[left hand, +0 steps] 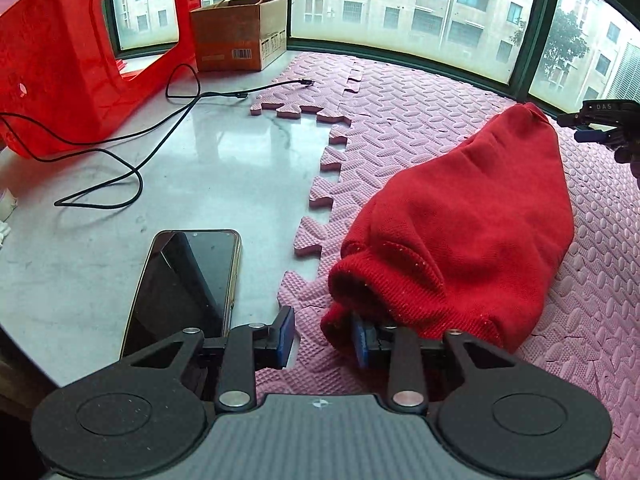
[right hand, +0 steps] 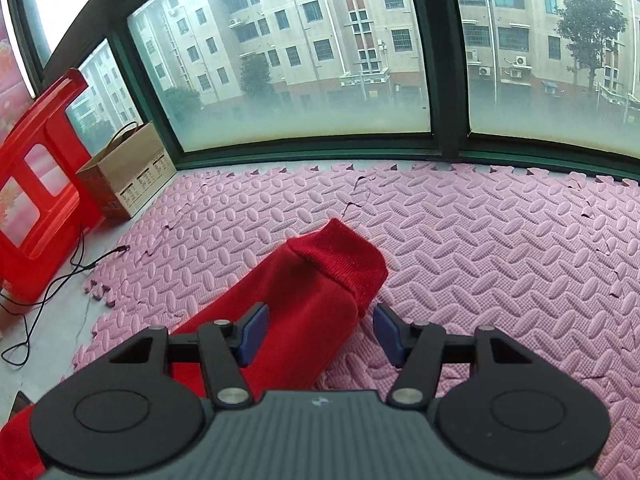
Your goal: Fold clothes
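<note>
Basically, red knitted garment (left hand: 460,224) lies on pink foam mat (left hand: 420,108), long axis spanning both tongs — left gripper (left hand: 324,336) spread at near cuff, right gripper (right hand: 316,332) spread around far cuff, nothing pinched.

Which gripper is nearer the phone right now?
Left. The left gripper sits open right beside the phone on the marble, its far finger under the red knit garment. The right gripper is open over the garment's other end, out on the pink mat.
</note>
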The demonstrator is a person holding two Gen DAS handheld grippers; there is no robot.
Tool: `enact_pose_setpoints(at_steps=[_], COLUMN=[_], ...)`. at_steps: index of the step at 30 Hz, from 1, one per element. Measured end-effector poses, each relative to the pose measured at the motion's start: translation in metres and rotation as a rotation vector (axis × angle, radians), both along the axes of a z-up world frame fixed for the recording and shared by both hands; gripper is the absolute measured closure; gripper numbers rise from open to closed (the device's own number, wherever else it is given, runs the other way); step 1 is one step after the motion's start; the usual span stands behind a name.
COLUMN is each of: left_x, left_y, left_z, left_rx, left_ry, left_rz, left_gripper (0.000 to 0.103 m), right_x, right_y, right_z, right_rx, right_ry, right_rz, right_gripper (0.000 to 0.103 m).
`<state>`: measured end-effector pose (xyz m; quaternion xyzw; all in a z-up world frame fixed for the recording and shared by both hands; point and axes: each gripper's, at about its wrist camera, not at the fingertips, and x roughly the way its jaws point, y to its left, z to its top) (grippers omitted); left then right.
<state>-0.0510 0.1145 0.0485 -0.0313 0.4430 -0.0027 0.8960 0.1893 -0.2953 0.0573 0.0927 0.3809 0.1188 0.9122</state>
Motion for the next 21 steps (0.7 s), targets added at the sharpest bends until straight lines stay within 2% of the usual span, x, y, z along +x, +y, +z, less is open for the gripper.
enact_pose_setpoints(at_steps=[3, 9, 11, 13, 14, 15, 17, 18, 20, 21], left_x=[0.0, 0.002, 0.003, 0.003, 0.003, 0.003, 0.004, 0.004, 0.005, 0.005], left_y=[0.0, 0.001, 0.001, 0.001, 0.002, 0.002, 0.002, 0.003, 0.003, 0.003], left_z=[0.001, 0.001, 0.001, 0.001, 0.0, 0.0, -0.001, -0.001, -0.002, -0.002], left_rx=[-0.008, -0.013, -0.014, -0.017, -0.019, -0.02, -0.022, -0.024, -0.023, -0.023], left_ry=[0.002, 0.008, 0.01, 0.012, 0.013, 0.013, 0.015, 0.016, 0.019, 0.018], left_rz=[0.006, -0.002, -0.005, -0.003, -0.002, -0.001, 0.001, 0.0, 0.001, 0.002], left_gripper=[0.069, 0.069, 0.069, 0.069, 0.069, 0.068, 0.068, 0.068, 0.068, 0.068], right_x=[0.021, 0.053, 0.062, 0.07, 0.072, 0.074, 0.074, 0.073, 0.07, 0.069], right_y=[0.01, 0.039, 0.04, 0.037, 0.035, 0.032, 0.029, 0.03, 0.034, 0.036], right_z=[0.001, -0.005, -0.009, -0.014, -0.016, -0.019, -0.02, -0.02, -0.016, -0.013], right_rx=[-0.022, -0.176, -0.187, -0.17, -0.154, -0.13, -0.099, -0.096, -0.11, -0.116], right_ry=[-0.003, -0.03, -0.013, 0.014, 0.024, 0.036, 0.038, 0.03, 0.007, -0.008], right_rz=[0.035, 0.121, 0.121, 0.123, 0.119, 0.118, 0.125, 0.127, 0.126, 0.126], right_gripper=[0.044, 0.046, 0.046, 0.05, 0.054, 0.064, 0.073, 0.084, 0.09, 0.099])
